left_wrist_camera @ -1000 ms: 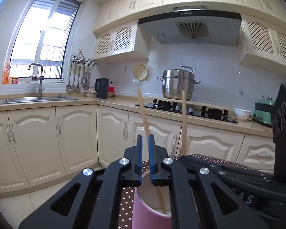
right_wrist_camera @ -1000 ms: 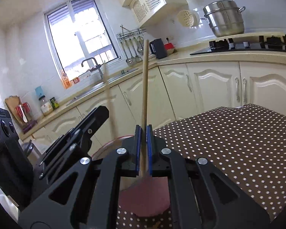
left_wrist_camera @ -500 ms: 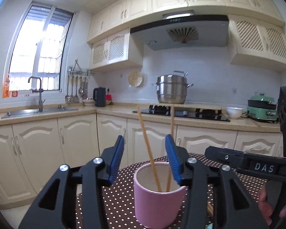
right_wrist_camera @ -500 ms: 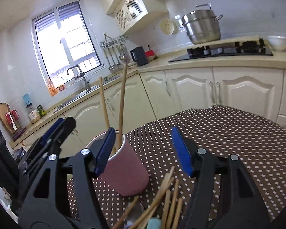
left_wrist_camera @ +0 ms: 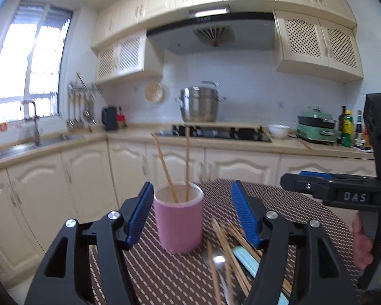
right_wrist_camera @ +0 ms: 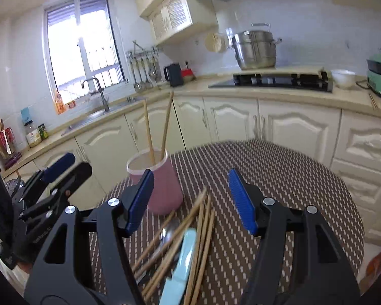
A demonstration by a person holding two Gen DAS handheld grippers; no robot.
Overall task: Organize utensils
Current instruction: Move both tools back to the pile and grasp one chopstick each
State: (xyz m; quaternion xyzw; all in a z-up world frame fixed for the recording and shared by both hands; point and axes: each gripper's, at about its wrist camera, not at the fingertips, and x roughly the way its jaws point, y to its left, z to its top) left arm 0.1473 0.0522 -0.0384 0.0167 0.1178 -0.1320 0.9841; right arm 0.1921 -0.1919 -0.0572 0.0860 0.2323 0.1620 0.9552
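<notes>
A pink cup (left_wrist_camera: 179,226) (right_wrist_camera: 165,190) stands on the brown dotted tablecloth (left_wrist_camera: 292,211) (right_wrist_camera: 279,178), with two wooden chopsticks (left_wrist_camera: 165,167) (right_wrist_camera: 148,132) leaning in it. My left gripper (left_wrist_camera: 191,183) faces the cup from just behind; its jaws are opening and the pads grip nothing. My right gripper (right_wrist_camera: 190,171) is open and empty, the cup ahead and to its left. Below both lies a loose pile of chopsticks (left_wrist_camera: 228,249) (right_wrist_camera: 190,228), together with a metal spoon (left_wrist_camera: 217,259) (right_wrist_camera: 169,231) and a light blue handle (left_wrist_camera: 246,256) (right_wrist_camera: 183,261).
The other gripper shows at the right (left_wrist_camera: 317,185) and at the left (right_wrist_camera: 58,175), close beside the cup. A hand (left_wrist_camera: 360,239) holds the right tool. The round table edge (right_wrist_camera: 343,185) curves off ahead. Cream cabinets, hob and steel pot (left_wrist_camera: 199,104) stand beyond.
Each gripper was shut on one chopstick above the cup. Both have opened, the chopsticks now stand in the cup, and both grippers have drawn back, so the pile on the table shows.
</notes>
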